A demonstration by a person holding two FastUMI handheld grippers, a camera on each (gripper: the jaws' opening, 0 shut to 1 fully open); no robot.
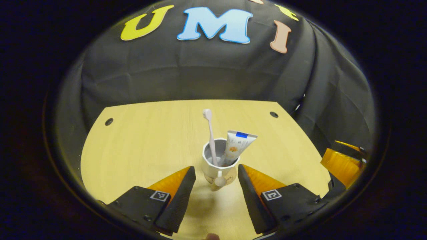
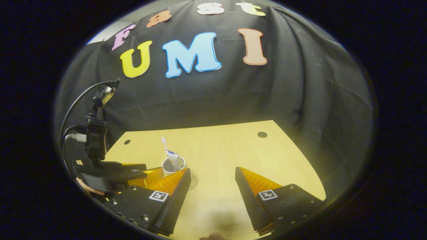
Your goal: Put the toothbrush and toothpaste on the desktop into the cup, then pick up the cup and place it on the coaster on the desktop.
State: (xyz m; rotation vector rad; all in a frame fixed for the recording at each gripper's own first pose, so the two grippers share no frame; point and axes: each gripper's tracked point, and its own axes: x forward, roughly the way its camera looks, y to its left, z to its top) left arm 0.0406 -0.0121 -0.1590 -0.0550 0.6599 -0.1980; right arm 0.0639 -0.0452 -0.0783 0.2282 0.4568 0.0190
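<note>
The cup (image 1: 218, 163) stands upright near the middle of the tabletop (image 1: 140, 140), right in front of the left tongs (image 1: 216, 176). It sits between their two tips, which are apart and not pressing on it. The toothbrush (image 1: 210, 136) and toothpaste (image 1: 235, 146) are already in the cup. Both point up; the toothpaste leans to the right. The left tongs are much nearer, so they look ready to close on the cup. The right tongs (image 2: 212, 178) are apart and hold nothing, with the cup off to their left. I cannot tell where the coaster is.

Both views face the cup (image 1: 218, 163), left nearer.
</note>
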